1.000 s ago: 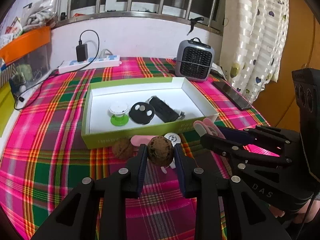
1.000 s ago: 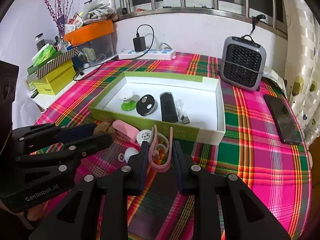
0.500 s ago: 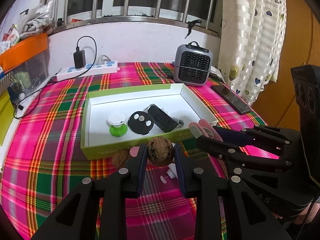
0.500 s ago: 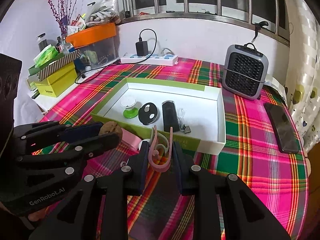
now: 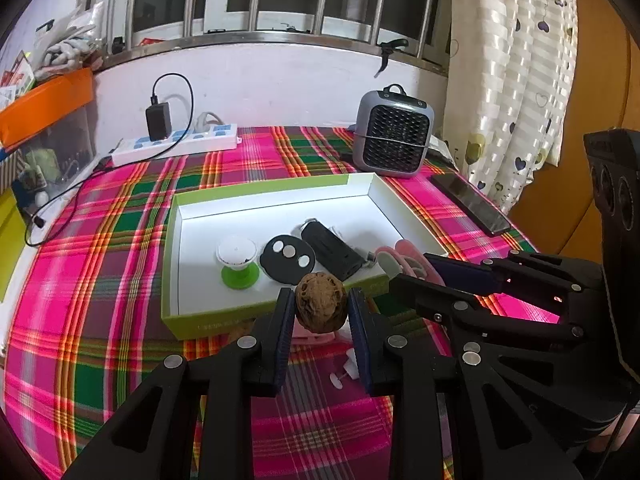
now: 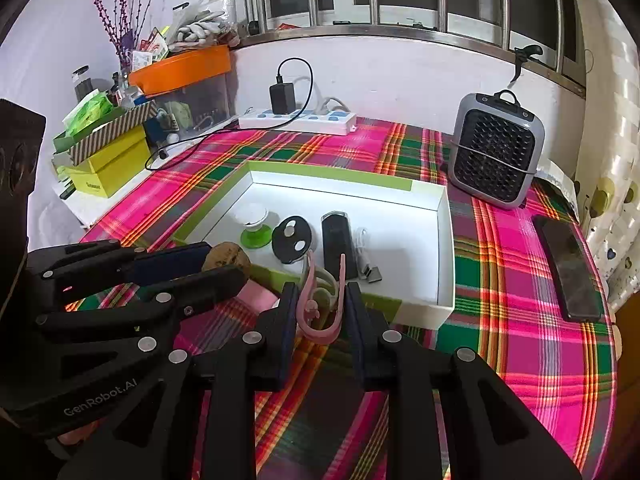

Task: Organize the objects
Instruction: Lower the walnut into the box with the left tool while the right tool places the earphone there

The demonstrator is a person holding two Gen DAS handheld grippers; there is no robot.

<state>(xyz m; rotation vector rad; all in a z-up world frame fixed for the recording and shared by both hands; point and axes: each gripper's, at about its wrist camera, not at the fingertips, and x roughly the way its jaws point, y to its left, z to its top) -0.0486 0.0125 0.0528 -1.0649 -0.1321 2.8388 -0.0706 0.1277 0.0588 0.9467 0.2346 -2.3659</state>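
Meanwhile: left gripper (image 5: 321, 309) clamped one walnut (image 5: 320, 303) above the box (image 5: 276, 317) front edge | right gripper (image 6: 321, 307) pinched one pink clip (image 6: 322, 303) | box held four items | one phone (image 6: 569, 267) beside it

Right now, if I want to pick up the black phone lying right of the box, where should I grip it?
Probably across the phone's two long edges near its middle, coming from above: it lies flat on the tablecloth, long and narrow, with nothing around it.
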